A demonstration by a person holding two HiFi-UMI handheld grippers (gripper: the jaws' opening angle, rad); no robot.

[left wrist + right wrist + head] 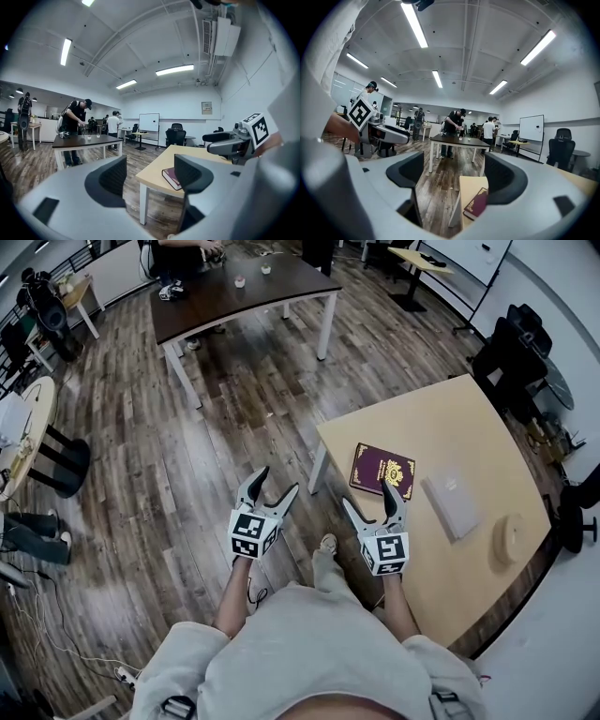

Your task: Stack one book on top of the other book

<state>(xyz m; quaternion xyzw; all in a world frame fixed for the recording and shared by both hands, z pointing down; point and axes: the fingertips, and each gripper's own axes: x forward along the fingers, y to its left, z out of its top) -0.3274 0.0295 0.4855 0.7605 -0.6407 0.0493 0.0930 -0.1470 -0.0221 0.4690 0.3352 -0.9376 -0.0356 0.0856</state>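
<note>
A maroon book with gold print [382, 470] lies near the corner of the light wooden table [487, 568], and a grey book [451, 505] lies to its right. My right gripper [372, 498] stands open and empty at the table's near edge, its right fingertip just short of the maroon book [476, 204]. My left gripper [274, 486] hangs open and empty over the floor, left of the table. In the left gripper view the maroon book [170, 177] shows partly behind the right jaw, with the right gripper [234, 143] at the right.
A pale round disc [507, 538] lies on the table's right side. A dark table [234, 292] with small cups stands further back, with people beside it. Office chairs [516, 357] and a whiteboard [149, 122] stand beyond. Wooden floor lies between the tables.
</note>
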